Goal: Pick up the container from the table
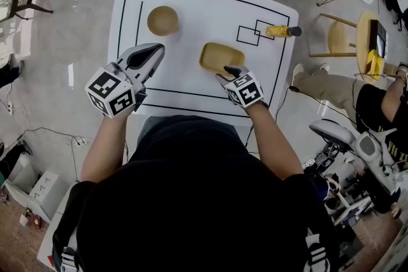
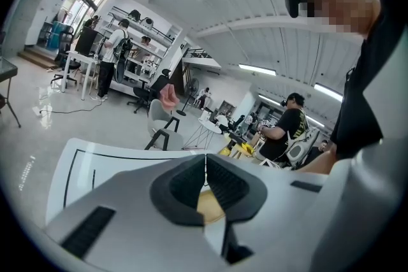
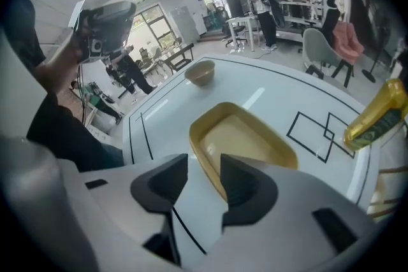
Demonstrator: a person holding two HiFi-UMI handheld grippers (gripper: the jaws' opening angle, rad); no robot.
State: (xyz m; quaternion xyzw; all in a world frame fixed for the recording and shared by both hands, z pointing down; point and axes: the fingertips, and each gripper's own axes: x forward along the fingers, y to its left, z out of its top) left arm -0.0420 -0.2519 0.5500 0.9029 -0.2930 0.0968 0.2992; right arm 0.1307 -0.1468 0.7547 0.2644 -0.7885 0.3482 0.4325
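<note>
The container (image 1: 221, 58) is a shallow yellow rectangular tray lying mid-table on the white table (image 1: 191, 3). My right gripper (image 1: 228, 72) hovers at its near edge, pointing steeply down, jaws open. In the right gripper view the container (image 3: 245, 140) fills the middle. Its near rim runs just beside the right finger of my right gripper (image 3: 203, 165), and only bare table shows between the pads. My left gripper (image 1: 157, 51) is held above the table's left side with its jaws shut and empty. In its own view the left gripper (image 2: 205, 162) has its pads touching.
A round tan bowl (image 1: 162, 20) stands at the table's back left. A yellow bottle (image 1: 282, 30) lies on black squares at the right edge. A seated person (image 1: 376, 99), a wooden chair (image 1: 338, 35) and equipment crowd the floor to the right.
</note>
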